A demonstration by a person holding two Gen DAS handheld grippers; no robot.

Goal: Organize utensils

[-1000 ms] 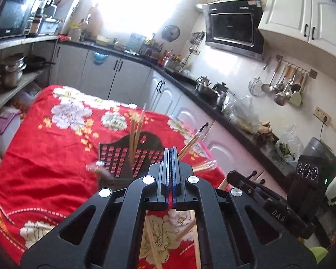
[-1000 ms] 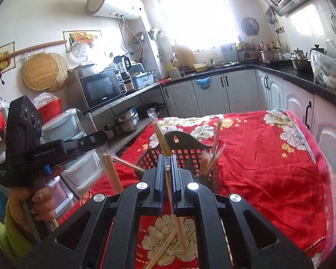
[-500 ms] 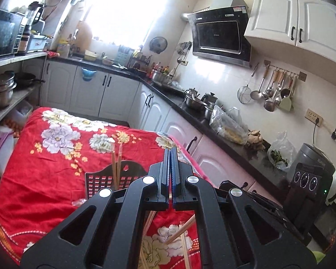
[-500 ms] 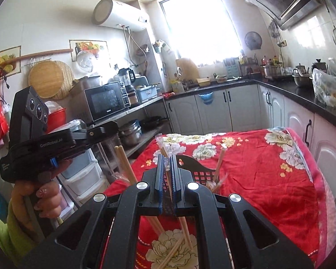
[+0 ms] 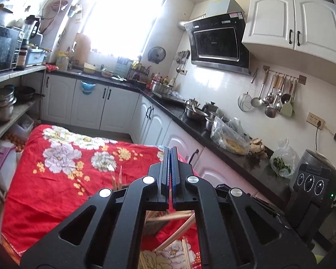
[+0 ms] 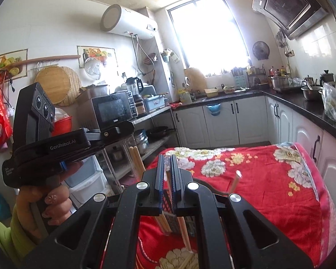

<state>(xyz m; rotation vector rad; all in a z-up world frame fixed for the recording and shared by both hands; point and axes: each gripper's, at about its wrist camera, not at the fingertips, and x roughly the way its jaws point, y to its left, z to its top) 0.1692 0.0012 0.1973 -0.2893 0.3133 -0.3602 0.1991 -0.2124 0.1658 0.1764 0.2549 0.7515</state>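
Note:
My left gripper (image 5: 170, 154) is shut, and from its own view I cannot see anything between its jaws. In the right wrist view it (image 6: 121, 129) is held up at the left with wooden chopsticks (image 6: 138, 162) hanging below it. My right gripper (image 6: 167, 163) is shut on a chopstick in a clear wrapper (image 6: 168, 170). The black utensil basket (image 6: 168, 222) is mostly hidden under the right gripper, with chopsticks (image 6: 235, 180) standing in it. More loose chopsticks (image 5: 179, 228) lie on the red floral tablecloth (image 5: 56, 179) below both grippers.
The table is edged by white cabinets and a black counter (image 5: 224, 148) at the right with pots and bags. Shelves (image 5: 9, 116) with pans and a microwave stand at the left. The person's hand (image 6: 44, 206) holds the left gripper's handle.
Both grippers have risen and tilted upward, away from the table. The basket has dropped low in both views and is now mostly hidden. Both grippers stay shut.

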